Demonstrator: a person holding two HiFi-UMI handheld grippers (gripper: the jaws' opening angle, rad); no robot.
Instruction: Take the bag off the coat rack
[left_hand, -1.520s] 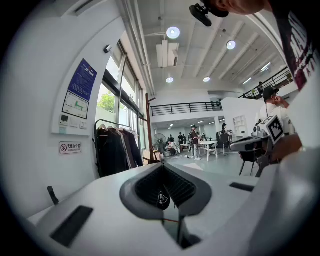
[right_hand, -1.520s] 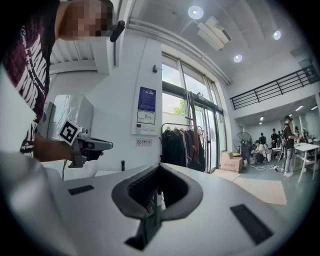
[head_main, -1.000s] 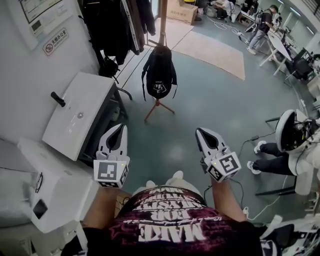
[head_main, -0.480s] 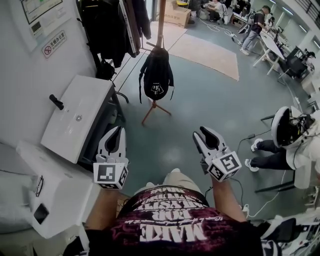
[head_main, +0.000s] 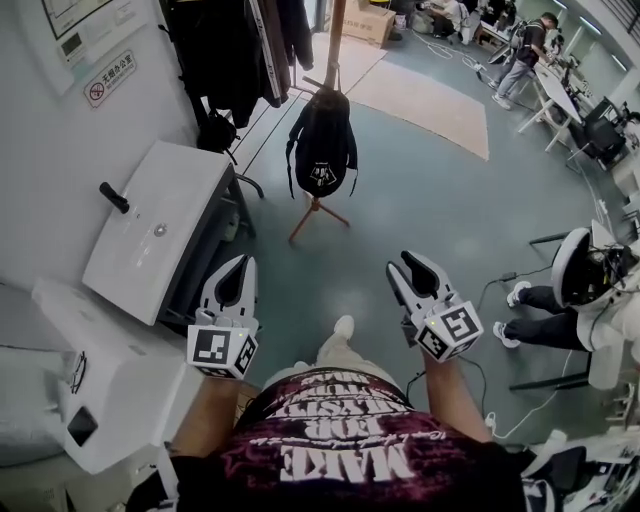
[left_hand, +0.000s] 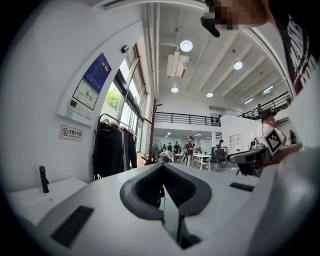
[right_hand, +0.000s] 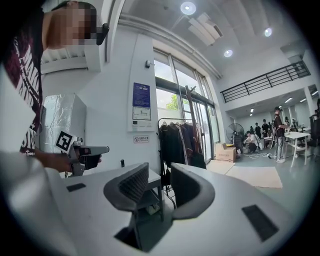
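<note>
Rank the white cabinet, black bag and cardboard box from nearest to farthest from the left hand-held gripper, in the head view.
1. White cabinet, just left of the left hand-held gripper.
2. Black bag, hanging ahead.
3. Cardboard box, far back.

The left gripper had its fingers pressed together, nothing between them. Beyond stood a rail of dark coats and a wooden coat rack pole. The right gripper showed at the right.
</note>
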